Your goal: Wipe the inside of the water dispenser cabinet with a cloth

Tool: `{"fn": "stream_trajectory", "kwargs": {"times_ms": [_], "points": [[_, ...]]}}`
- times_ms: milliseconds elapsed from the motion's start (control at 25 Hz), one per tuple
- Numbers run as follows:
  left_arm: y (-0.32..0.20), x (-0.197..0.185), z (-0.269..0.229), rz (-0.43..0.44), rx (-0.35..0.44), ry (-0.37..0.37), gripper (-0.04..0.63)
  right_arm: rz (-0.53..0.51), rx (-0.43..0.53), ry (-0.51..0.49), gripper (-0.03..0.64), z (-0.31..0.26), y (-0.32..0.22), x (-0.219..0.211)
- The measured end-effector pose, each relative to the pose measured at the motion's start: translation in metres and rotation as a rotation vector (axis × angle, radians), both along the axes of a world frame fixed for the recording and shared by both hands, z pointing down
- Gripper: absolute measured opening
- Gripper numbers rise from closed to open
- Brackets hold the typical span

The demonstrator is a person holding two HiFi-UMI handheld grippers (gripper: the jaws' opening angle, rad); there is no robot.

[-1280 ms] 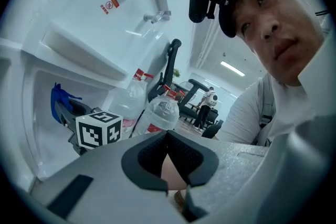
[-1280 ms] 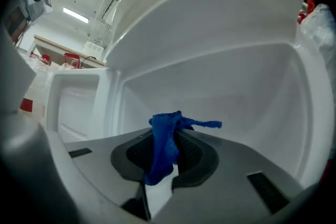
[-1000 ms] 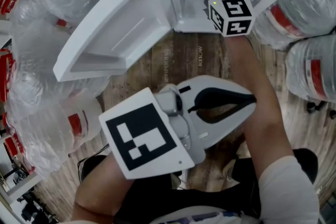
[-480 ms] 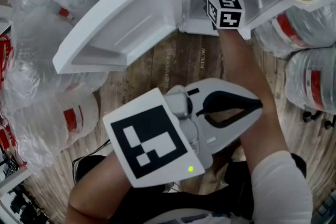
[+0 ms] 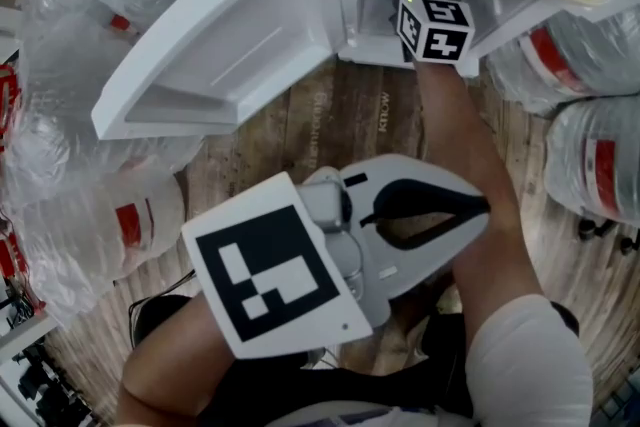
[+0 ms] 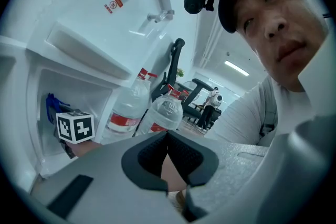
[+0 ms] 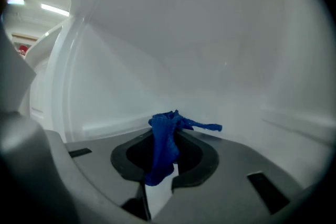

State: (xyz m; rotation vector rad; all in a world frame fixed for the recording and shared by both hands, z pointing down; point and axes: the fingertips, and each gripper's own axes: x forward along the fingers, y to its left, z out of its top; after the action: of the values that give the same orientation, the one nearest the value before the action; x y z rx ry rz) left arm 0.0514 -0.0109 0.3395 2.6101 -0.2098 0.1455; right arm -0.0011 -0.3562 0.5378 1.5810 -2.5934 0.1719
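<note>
Right gripper (image 7: pixel 167 131) is inside the white water dispenser cabinet (image 7: pixel 210 60), jaws clamped on the blue cloth (image 7: pixel 163 147), while the left gripper (image 6: pixel 167 136) hangs outside, jaws pressed together on nothing

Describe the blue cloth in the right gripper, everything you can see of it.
The blue cloth looks like a woven rag, bunched and crumpled. The right gripper has its jaws shut on it: a fold hangs down through the opening between the pads, and a thin ragged corner pokes out past the tips, pointing right. It is inside the white cabinet, near the back wall; whether it touches the wall cannot be told.
</note>
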Motion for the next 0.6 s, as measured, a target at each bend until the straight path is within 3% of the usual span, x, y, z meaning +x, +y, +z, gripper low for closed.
{"fn": "stream_trajectory", "kwargs": {"times_ms": [280, 440, 600], "points": [[0.001, 0.010, 0.005, 0.022, 0.002, -0.003, 0.003, 0.047, 0.241, -0.044, 0.072, -0.099, 0.009, 0.003], [0.002, 0.009, 0.006, 0.015, 0.001, -0.011, 0.003, 0.097, 0.248, -0.061, 0.069, -0.101, -0.001, 0.022], [0.003, 0.010, 0.006, 0.015, 0.001, -0.018, 0.003, 0.130, 0.187, -0.084, 0.067, -0.077, -0.013, 0.036]]}}
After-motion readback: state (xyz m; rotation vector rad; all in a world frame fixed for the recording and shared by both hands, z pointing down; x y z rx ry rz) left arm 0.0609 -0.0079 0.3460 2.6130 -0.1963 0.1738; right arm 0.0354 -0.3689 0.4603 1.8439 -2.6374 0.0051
